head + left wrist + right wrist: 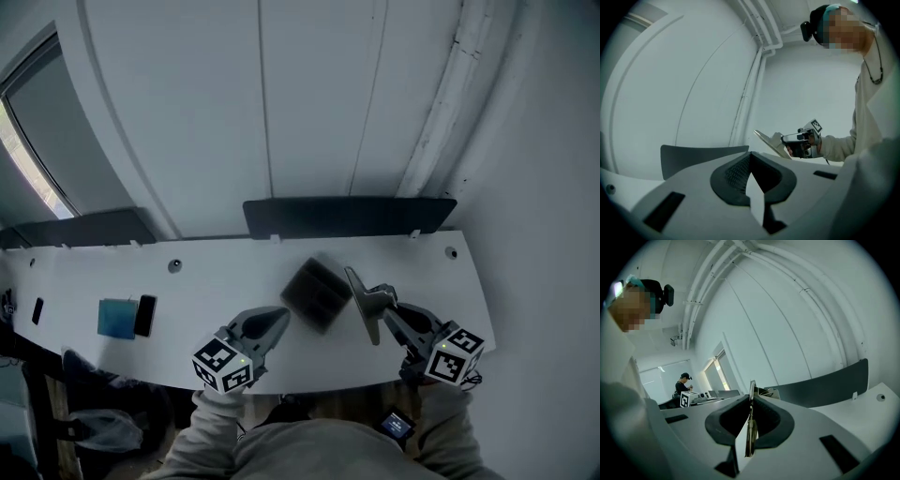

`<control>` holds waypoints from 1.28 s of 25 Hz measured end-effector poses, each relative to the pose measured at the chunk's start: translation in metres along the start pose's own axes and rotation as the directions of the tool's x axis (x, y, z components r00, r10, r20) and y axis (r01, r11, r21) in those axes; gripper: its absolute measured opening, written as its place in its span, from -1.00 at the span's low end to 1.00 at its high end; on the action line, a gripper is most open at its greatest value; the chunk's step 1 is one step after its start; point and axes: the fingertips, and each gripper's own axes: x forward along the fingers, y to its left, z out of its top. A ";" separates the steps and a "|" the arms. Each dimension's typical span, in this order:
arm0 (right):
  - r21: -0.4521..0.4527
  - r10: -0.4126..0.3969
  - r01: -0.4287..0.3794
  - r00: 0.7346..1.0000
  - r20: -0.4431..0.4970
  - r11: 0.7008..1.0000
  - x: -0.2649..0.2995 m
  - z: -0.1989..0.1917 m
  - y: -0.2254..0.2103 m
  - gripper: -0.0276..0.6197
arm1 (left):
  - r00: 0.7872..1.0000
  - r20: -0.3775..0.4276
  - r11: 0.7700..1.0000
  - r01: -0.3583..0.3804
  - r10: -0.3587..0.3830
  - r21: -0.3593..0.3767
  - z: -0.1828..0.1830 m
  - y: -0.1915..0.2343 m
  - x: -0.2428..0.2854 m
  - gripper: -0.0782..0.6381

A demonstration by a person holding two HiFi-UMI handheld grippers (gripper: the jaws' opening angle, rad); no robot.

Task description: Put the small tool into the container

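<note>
Just right of container (317, 295) | metal blade (354, 281) pinched upright in right tool (378, 302); left tool (279, 317) pressed together, empty

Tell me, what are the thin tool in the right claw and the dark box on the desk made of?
The tool looks like metal: thin, flat, grey, with a bright glint along its edge. The box looks like dull dark plastic, with no shine, but it is blurry, so I can't be sure.

No legible text — none anywhere
</note>
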 end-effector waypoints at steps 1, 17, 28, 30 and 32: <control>0.003 -0.009 0.009 1.000 0.002 1.000 0.010 0.004 -0.003 -0.79 | 1.000 -0.006 1.000 -0.002 0.002 0.003 0.003 0.014 0.003 -0.78; 0.000 -0.086 0.086 0.996 -0.010 0.996 0.074 0.029 -0.048 -0.79 | 0.999 0.040 0.998 0.008 -0.005 -0.064 0.025 0.101 0.022 -0.78; -0.060 -0.001 -0.002 0.999 -0.049 0.998 0.097 0.043 -0.049 -0.79 | 1.000 -0.006 0.999 -0.031 0.031 -0.029 0.029 0.095 0.032 -0.78; -0.080 0.000 -0.005 0.998 -0.059 0.997 0.099 0.042 -0.050 -0.79 | 0.999 -0.018 0.999 -0.039 0.039 -0.027 0.027 0.096 0.032 -0.78; -0.074 0.004 -0.009 0.998 -0.065 0.997 0.100 0.039 -0.051 -0.79 | 0.999 -0.027 0.999 -0.043 0.042 -0.031 0.026 0.096 0.032 -0.78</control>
